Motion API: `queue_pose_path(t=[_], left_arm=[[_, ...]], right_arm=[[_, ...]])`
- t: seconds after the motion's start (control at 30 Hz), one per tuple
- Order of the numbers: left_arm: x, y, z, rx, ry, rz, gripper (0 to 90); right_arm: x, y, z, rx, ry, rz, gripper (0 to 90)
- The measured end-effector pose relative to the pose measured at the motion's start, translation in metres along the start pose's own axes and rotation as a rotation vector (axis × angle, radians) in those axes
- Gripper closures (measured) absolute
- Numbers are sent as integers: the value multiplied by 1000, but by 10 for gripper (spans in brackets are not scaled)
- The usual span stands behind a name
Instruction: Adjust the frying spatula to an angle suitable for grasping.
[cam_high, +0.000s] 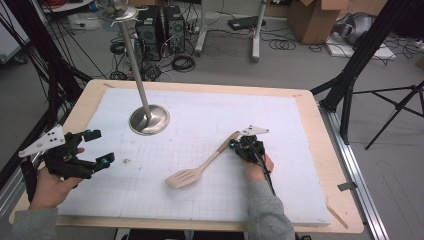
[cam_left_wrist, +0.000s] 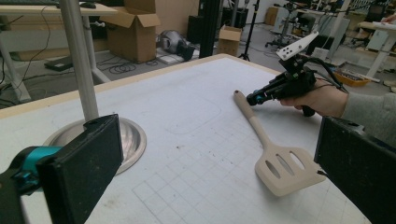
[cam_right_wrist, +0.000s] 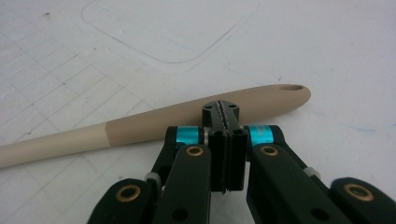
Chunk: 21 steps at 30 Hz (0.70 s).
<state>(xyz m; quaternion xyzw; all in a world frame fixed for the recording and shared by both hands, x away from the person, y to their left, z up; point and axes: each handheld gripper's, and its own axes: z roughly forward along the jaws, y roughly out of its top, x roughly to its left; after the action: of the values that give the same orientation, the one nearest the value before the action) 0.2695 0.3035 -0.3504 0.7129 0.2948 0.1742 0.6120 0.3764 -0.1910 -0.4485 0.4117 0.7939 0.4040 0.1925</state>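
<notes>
spatula (cam_high: 200, 167): matt beige, smooth | stand base (cam_high: 149, 120): shiny metal | table (cam_high: 210, 90): wood rim, matt white gridded top

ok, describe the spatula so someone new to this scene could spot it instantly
On the white gridded mat that covers the wooden table, look right of the steel stand's round base. The spatula lies flat there, beige, its slotted blade toward the person and its handle end beside the shut right tool. It is the one loose utensil on the mat, and the stand is upright metal.
</notes>
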Motion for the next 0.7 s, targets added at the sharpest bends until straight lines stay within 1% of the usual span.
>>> queue_pose_path(t=[0.03, 0.13, 0.17, 0.23, 0.37, 0.4, 0.43, 0.47, 0.53, 0.57, 0.7], left_arm=[[0, 0, -1, 2, 2, 0, 18], [-1, -1, -3, 4, 4, -1, 18], [-2, -2, -4, 2, 8, -1, 18], [-2, -2, -6, 2, 10, 0, 18], [-1, -2, -9, -7, 18, -6, 18], [0, -2, -10, -6, 18, -5, 18], [1, -3, -10, -8, 20, -9, 18], [1, -3, -10, -7, 21, -11, 18], [2, -4, -9, -4, 20, -14, 18], [2, -4, -9, -3, 20, -15, 18], [1, -3, -4, 2, 10, -11, 18]], right_arm=[[-1, 1, 1, -3, -1, -5, 900], [-1, 3, 4, 0, 7, 4, 900], [-1, 4, 5, 0, 6, 0, 900], [-1, 5, 7, 1, 10, 9, 900], [-2, 5, 7, -2, 13, 10, 900], [-1, 5, 6, -5, 23, 29, 900], [-1, 6, 6, -18, 38, 42, 900], [1, 7, 4, -31, 51, 47, 900], [7, 10, 2, -47, 71, 17, 900], [11, 11, 2, -53, 91, 6, 900], [26, 14, 3, -49, 145, -28, 900]])
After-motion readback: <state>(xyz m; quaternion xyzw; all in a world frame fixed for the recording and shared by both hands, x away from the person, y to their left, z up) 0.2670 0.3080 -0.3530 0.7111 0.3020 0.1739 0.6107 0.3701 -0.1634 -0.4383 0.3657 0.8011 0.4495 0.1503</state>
